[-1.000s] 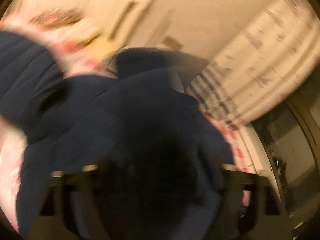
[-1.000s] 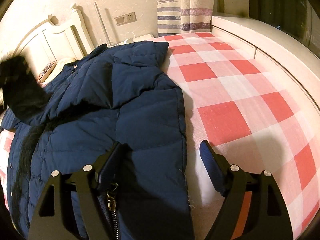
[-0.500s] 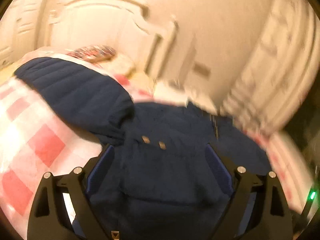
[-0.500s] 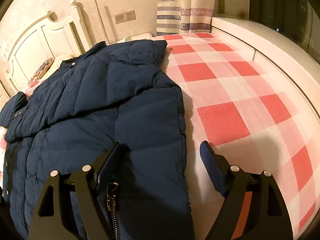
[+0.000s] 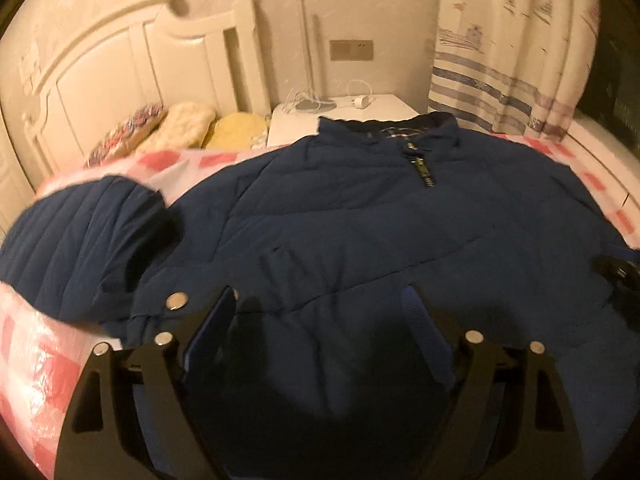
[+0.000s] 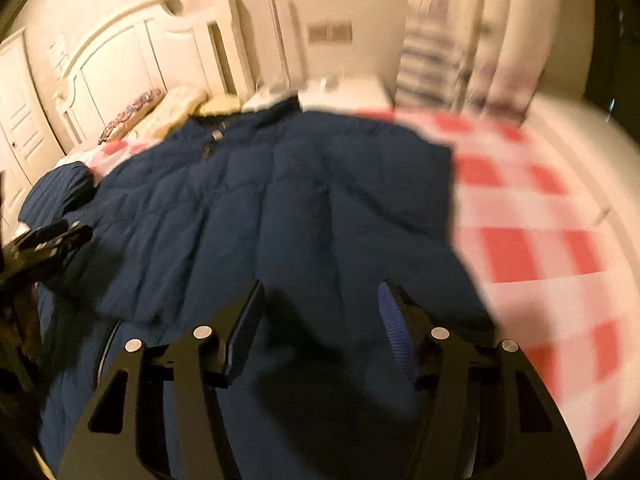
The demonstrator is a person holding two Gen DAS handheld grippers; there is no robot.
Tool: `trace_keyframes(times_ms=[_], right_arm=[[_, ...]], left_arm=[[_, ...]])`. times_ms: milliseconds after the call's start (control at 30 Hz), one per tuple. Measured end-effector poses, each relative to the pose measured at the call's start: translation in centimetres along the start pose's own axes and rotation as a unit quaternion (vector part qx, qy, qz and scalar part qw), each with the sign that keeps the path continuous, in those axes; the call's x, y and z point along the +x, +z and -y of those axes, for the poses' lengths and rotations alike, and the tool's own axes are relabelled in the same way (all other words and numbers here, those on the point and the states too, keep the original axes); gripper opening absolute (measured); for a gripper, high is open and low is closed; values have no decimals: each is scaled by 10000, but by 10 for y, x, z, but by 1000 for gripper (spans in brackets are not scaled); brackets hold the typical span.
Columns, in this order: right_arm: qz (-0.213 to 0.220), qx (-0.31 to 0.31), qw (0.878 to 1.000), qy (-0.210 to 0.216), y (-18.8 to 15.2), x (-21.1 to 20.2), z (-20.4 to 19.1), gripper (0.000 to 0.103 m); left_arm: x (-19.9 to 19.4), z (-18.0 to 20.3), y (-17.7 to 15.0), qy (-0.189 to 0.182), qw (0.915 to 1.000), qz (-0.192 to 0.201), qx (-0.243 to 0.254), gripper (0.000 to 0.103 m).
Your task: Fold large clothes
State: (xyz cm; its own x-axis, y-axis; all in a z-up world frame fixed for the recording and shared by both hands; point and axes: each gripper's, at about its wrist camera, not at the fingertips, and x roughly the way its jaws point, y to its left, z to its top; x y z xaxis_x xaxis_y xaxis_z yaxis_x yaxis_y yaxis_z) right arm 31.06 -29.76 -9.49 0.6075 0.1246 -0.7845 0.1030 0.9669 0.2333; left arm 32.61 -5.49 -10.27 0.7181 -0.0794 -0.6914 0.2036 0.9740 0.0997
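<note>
The sleeve the left gripper carried has dropped across the navy jacket lying on the checked bed, so with both grippers' fingers spread and empty, right gripper too, one fold looks done.

I'm seeing warm, dim, yellowish light in both views. The right wrist view is smearing badly, worst over the checked bed at right. The left view is staying sharper, softening near the edges. Fisheye bending is curving the headboard; corners are falling black.
</note>
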Motion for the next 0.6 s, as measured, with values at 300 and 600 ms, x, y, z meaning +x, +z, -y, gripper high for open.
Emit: trace_keyframes(times_ms=[300, 600], right_arm=[[275, 381, 9988, 166, 29, -24, 26, 40], [-382, 460, 9970, -489, 77, 51, 37, 40]], left_arm=[[3, -20, -6, -210, 9985, 186, -460, 101], [-4, -52, -11, -872, 9867, 561, -1248, 101]])
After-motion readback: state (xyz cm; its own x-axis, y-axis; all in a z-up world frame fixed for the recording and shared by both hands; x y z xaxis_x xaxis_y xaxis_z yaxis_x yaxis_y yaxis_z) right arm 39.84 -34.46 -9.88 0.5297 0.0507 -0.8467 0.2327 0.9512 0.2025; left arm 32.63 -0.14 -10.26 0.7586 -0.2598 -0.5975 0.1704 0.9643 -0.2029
